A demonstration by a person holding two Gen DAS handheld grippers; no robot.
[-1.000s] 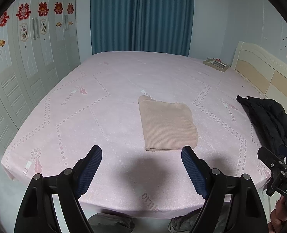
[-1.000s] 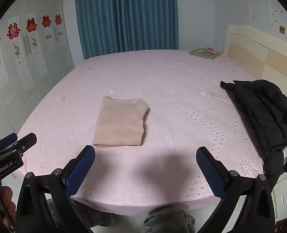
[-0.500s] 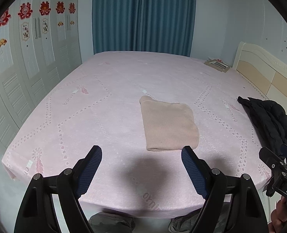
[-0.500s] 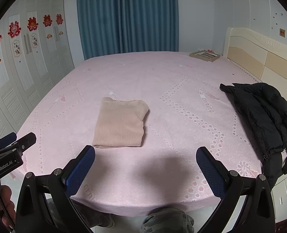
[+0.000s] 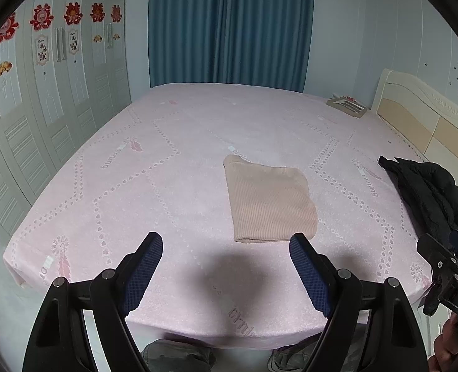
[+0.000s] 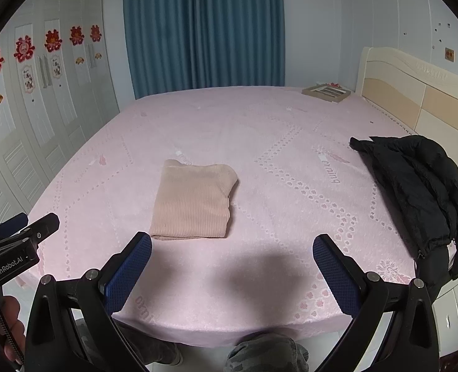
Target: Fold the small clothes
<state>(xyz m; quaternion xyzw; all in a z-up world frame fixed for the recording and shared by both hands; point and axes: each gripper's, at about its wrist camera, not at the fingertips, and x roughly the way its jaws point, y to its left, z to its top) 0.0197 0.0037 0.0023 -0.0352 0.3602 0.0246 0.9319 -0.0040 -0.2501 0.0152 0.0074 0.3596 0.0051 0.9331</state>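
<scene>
A beige ribbed garment [image 5: 269,204] lies folded into a neat rectangle on the pink bed cover [image 5: 136,192], a little toward the near edge of the bed and well apart from everything else on it. The left gripper [image 5: 226,245] hangs over the near edge with its two blue-padded fingers [image 5: 143,274] spread wide, and nothing is between them; the garment lies just beyond its right finger, not touching it. The right gripper [image 6: 232,246] is also spread wide and empty, and the garment [image 6: 195,200] sits just beyond its left finger. Each gripper appears at the edge of the other camera's view, with a hand [image 6: 7,325] around its handle. On the right side of the bed a black padded jacket [image 6: 421,192] lies crumpled near the cream headboard [image 6: 415,93] and hangs partly over the near corner. At the far corner by the headboard there is a flat object [image 6: 325,92], maybe a box or a frame; it is too small to tell. Behind the bed hang blue curtains [image 5: 229,24], and on the left stands a white wardrobe [image 5: 42,108] with red paper decorations [image 5: 41,18] on its doors.
</scene>
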